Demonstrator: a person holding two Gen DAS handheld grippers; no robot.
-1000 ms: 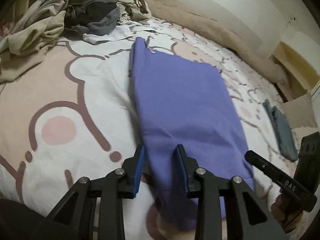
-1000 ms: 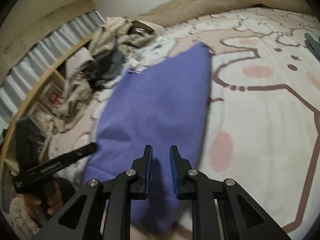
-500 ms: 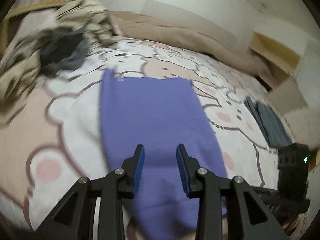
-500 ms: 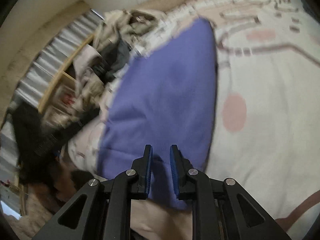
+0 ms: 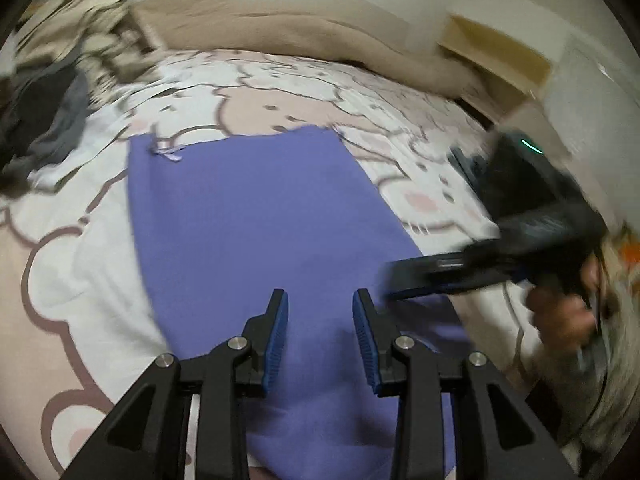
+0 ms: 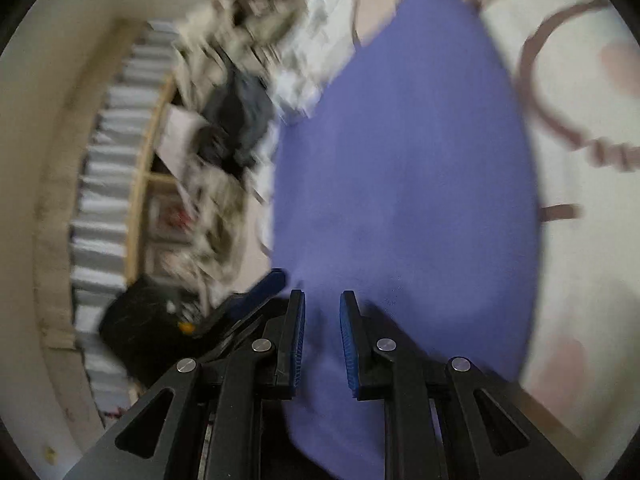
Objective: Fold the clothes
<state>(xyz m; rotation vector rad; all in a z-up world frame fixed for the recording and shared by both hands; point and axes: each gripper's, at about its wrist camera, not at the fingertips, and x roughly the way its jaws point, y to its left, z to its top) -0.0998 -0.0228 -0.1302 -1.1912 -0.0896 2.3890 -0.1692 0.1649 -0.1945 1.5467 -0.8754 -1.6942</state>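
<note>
- Left wrist view: your left gripper (image 5: 319,336) hovers over the near half of the purple garment (image 5: 256,216), its blue-padded fingers (image 5: 276,336) spread, nothing between them.
- Purple garment lies flat as a folded panel on the bed sheet (image 5: 64,240), which carries a cartoon bear print. One small tag or loose bit sits at its far left corner.
- Your right gripper (image 5: 404,280) enters from the right, blurred by motion, its tip at the garment's right edge. Your right hand (image 5: 560,316) grips the handle. From this angle you cannot tell how its fingers stand.
- Clothes pile (image 5: 44,108) sits at the far left of the bed; a beige blanket (image 5: 280,36) runs along the wall.
- Right wrist view: heavily blurred. Your right gripper (image 6: 322,334) is over the near end of the purple garment (image 6: 404,184), fingers (image 6: 348,340) parted with an empty gap.
- Left gripper (image 6: 256,292) shows at the left, just beside the garment's left edge, with the clothes pile (image 6: 236,120) beyond it.
</note>
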